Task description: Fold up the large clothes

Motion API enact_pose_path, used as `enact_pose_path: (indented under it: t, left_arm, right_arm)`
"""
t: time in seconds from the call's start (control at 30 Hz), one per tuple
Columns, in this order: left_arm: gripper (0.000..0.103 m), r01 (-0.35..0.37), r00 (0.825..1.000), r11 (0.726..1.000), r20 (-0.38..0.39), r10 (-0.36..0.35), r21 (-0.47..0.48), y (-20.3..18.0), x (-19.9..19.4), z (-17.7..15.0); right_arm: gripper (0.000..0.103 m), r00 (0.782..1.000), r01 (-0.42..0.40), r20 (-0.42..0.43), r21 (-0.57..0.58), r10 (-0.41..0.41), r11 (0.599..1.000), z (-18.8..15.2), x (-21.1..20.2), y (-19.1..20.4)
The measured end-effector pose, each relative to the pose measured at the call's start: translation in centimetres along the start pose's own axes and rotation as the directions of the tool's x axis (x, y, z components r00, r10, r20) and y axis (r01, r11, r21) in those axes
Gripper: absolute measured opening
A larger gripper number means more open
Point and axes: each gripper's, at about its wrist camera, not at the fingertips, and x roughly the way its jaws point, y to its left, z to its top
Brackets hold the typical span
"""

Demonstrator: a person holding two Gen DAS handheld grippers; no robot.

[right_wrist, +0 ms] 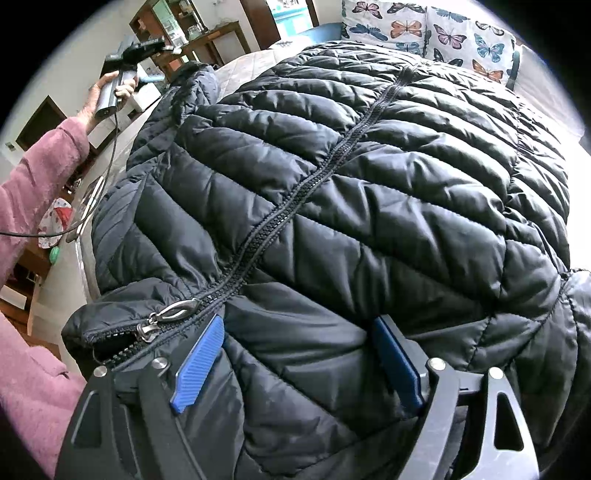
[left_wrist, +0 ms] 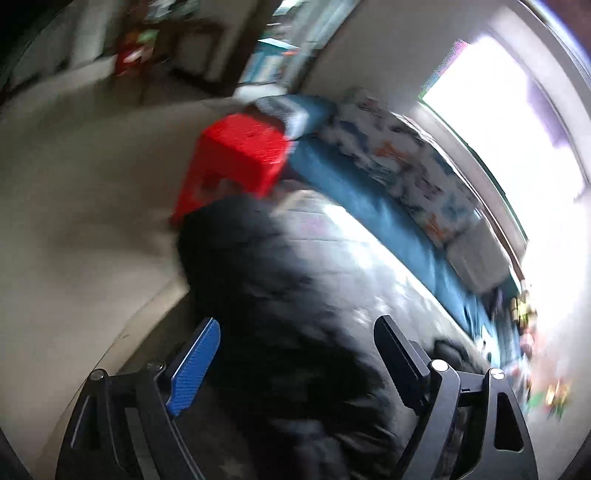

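Plainly, the black quilted puffer jacket (right_wrist: 332, 184) lies spread front-up across the bed (right_wrist: 251, 62), zipped along its centre, collar end nearest the right wrist camera and hem toward the butterfly-print pillows (right_wrist: 424, 33).

The right hand-held gripper (right_wrist: 295, 354) has its jaws wide, blue pads (right_wrist: 199, 365) straddling a bulge of padded fabric just below the collar, beside the metal zipper pull (right_wrist: 173, 314); nothing is pinched yet. The left hand-held gripper (left_wrist: 295, 362) is also spread wide and holds nothing. Its view is smeared with motion blur, with a dark mass of the jacket (left_wrist: 295, 295) under it and a red plastic stool (left_wrist: 236, 162) beyond the bed's edge. In the right view it appears raised off to the side in the person's left hand (right_wrist: 110, 92), apart from the garment.

Risks, as I judge them:
- The shell looks slick and puffy, so a shallow pinch could slip off or catch only the top layer, leaving the back panel behind and skewing the fold.
- Closing near the zipper pull might trap the metal tab between the pads and weaken the hold.
- With one gripper away, lifting from a single point would likely drag the whole jacket toward the bed edge.
- Trapped air may spring any fold back open.
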Motion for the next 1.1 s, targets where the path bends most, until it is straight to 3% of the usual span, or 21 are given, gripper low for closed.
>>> enact_pose_path:
  t: [0.07, 0.17, 0.23, 0.3, 0.4, 0.43, 0.47, 0.53, 0.6, 0.67, 0.73, 0.8, 0.87, 0.93, 1.1]
  left_arm:
    - [0.091, 0.013, 0.999, 0.993, -0.029, -0.017, -0.118, 3.0, 1.1, 0.2]
    - [0.091, 0.111, 0.989, 0.956, -0.061, -0.133, -0.273, 7.3, 3.1, 0.2]
    - [0.089, 0.16, 0.98, 0.939, -0.066, -0.188, -0.305, 8.2, 4.3, 0.0]
    - [0.079, 0.185, 0.978, 0.943, -0.044, -0.204, -0.275, 8.1, 4.7, 0.1]
    - [0.046, 0.182, 0.982, 0.967, -0.014, -0.187, -0.177, 6.4, 5.6, 0.6]
    - [0.026, 0.152, 0.988, 0.978, -0.006, -0.155, -0.142, 5.8, 5.8, 1.0]
    - [0.018, 0.143, 0.99, 0.981, 0.002, -0.144, -0.131, 5.4, 5.8, 1.2]
    - [0.016, 0.142, 0.989, 0.985, 0.055, -0.137, -0.103, 4.7, 5.3, 1.9]
    - [0.016, 0.113, 0.987, 0.992, 0.122, -0.106, -0.055, 4.3, 4.6, 2.0]
    - [0.018, 0.062, 0.997, 0.995, 0.046, -0.058, -0.077, 4.8, 6.0, 2.0]
    - [0.024, 0.112, 0.994, 0.982, -0.003, -0.114, -0.152, 6.2, 6.9, 1.8]
    - [0.036, 0.215, 0.975, 0.945, -0.001, -0.222, -0.247, 7.9, 6.8, 1.7]
    - [0.061, 0.265, 0.96, 0.913, -0.003, -0.28, -0.309, 9.2, 6.6, 1.6]
    - [0.069, 0.292, 0.954, 0.899, 0.03, -0.299, -0.327, 9.8, 6.2, 1.6]
    - [0.067, 0.3, 0.952, 0.915, 0.03, -0.303, -0.27, 8.9, 6.9, 1.5]
  right_arm:
    - [0.091, 1.0, 0.001, 0.001, 0.001, -0.001, 1.0, 0.0, 0.0, 0.0]
    - [0.091, 1.0, 0.004, -0.003, 0.0, -0.004, 1.0, 0.0, 0.1, 0.1]
    - [0.091, 1.0, 0.003, -0.008, 0.0, -0.003, 1.0, 0.1, 0.1, 0.1]
    - [0.091, 1.0, 0.003, -0.016, -0.001, -0.003, 1.0, 0.2, 0.2, 0.1]
    - [0.092, 1.0, 0.004, -0.019, 0.0, -0.004, 1.0, 0.3, 0.2, 0.1]
    - [0.092, 1.0, 0.005, -0.02, -0.001, -0.005, 1.0, 0.4, 0.2, 0.1]
    - [0.092, 1.0, 0.006, -0.02, -0.001, -0.006, 1.0, 0.4, 0.2, 0.1]
    - [0.092, 1.0, 0.007, -0.023, 0.0, -0.007, 1.0, 0.5, 0.3, 0.2]
    - [0.092, 1.0, 0.008, -0.022, 0.003, -0.008, 1.0, 0.4, 0.4, 0.2]
    - [0.092, 1.0, 0.008, -0.021, 0.001, -0.008, 1.0, 0.4, 0.4, 0.2]
    - [0.092, 1.0, 0.006, -0.022, -0.004, -0.006, 1.0, 0.4, 0.4, 0.0]
    - [0.093, 1.0, 0.005, -0.028, -0.007, -0.005, 1.0, 0.4, 0.4, 0.0]
    - [0.093, 1.0, 0.004, -0.031, -0.011, -0.005, 1.0, 0.5, 0.4, 0.0]
    - [0.094, 0.999, 0.004, -0.032, -0.014, -0.005, 1.0, 0.6, 0.5, 0.0]
    - [0.095, 1.0, 0.008, -0.03, -0.025, -0.009, 1.0, 0.7, 0.6, -0.1]
